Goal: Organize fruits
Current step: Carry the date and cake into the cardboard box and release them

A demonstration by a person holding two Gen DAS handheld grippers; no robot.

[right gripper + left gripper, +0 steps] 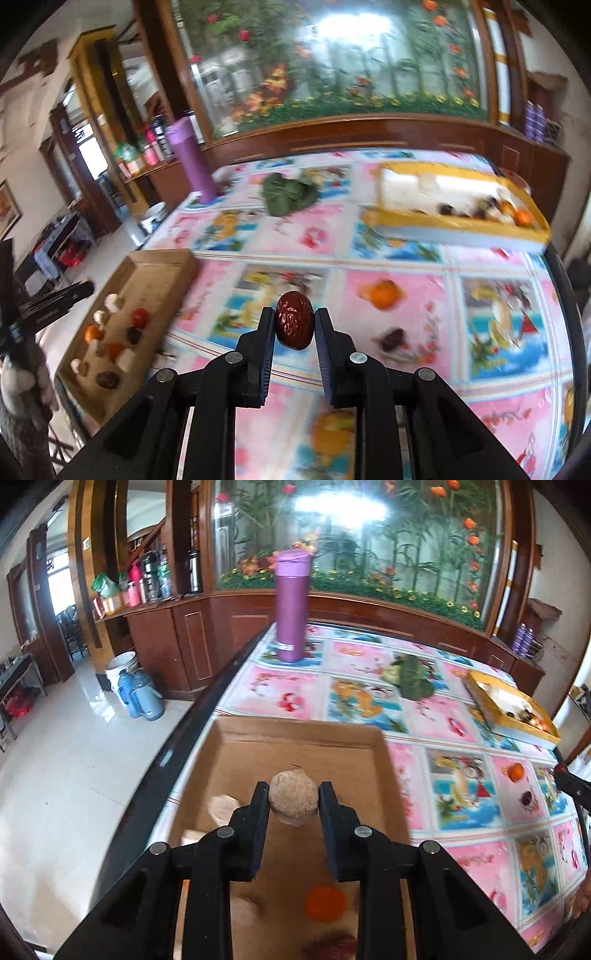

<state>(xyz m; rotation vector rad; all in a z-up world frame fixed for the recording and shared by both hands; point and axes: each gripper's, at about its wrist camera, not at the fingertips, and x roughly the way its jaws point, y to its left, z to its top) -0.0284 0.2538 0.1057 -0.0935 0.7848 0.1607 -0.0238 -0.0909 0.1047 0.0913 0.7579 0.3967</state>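
Observation:
My left gripper (294, 797) is shut on a round beige fuzzy fruit (293, 798) and holds it above the brown cardboard tray (295, 728). The tray holds an orange fruit (325, 903), pale pieces (223, 808) and a dark red fruit (332, 948). My right gripper (294, 325) is shut on a wrinkled red date (294, 325) above the fruit-print tablecloth. In the right wrist view the cardboard tray (159, 258) lies at the left with several fruits. A small orange (384, 293) and a dark fruit (393, 338) lie on the cloth.
A purple flask (290, 605) stands at the table's far left. Green leafy vegetables (410, 679) lie mid-table. A yellow-rimmed box (458, 221) with more fruits sits at the far right. The table's left edge drops to a tiled floor with buckets (129, 686).

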